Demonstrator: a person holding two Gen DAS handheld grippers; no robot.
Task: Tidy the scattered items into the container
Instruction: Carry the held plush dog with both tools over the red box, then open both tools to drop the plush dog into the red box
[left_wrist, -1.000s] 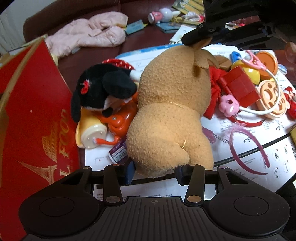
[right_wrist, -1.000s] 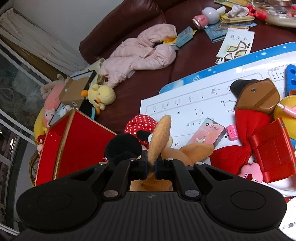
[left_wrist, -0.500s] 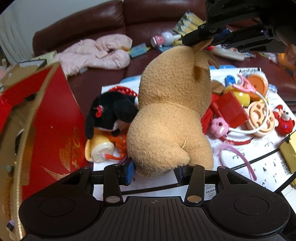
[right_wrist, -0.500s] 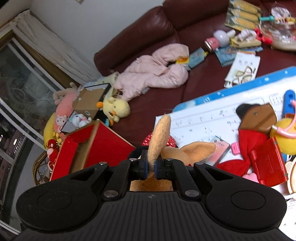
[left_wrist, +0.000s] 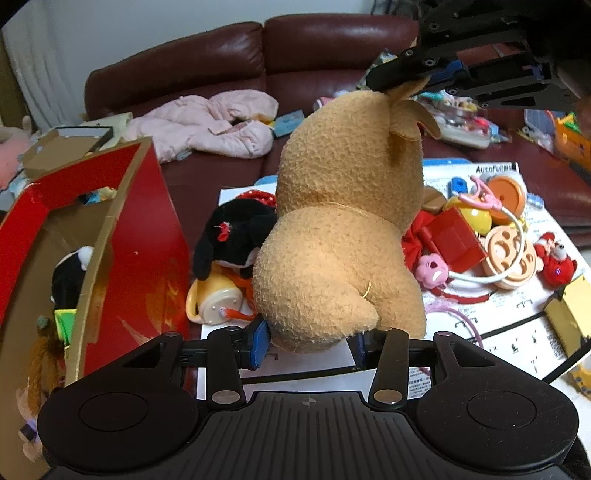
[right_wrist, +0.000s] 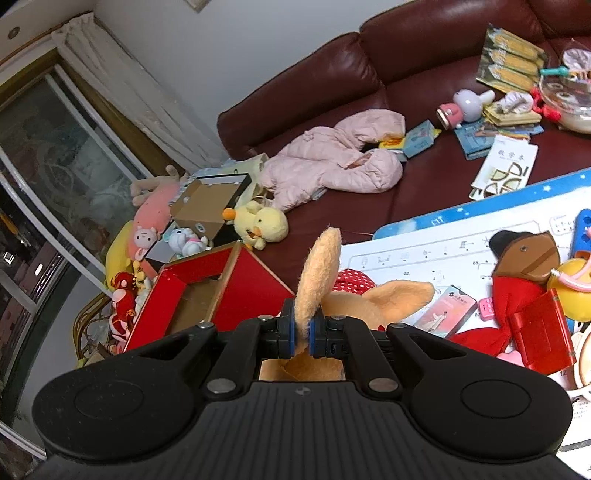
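A big tan plush toy (left_wrist: 343, 229) hangs above the cluttered sofa. My left gripper (left_wrist: 310, 341) is closed on its bottom end. My right gripper (right_wrist: 302, 334) is shut on one of its ears (right_wrist: 319, 266) and shows at the top right of the left wrist view (left_wrist: 424, 79). The red and gold box (left_wrist: 122, 236) stands open at the left, with several toys inside; it also shows in the right wrist view (right_wrist: 207, 291).
A black plush (left_wrist: 236, 240), a yellow cup (left_wrist: 210, 295), a red toy box (left_wrist: 454, 236) and a peach disc (left_wrist: 509, 254) lie on white paper sheets (left_wrist: 517, 317). A pink jacket (right_wrist: 332, 162) and a yellow duck (right_wrist: 260, 223) lie on the sofa.
Both grippers have lifted the tan plush higher off the sofa. The red box's open inside has come into view at the left.
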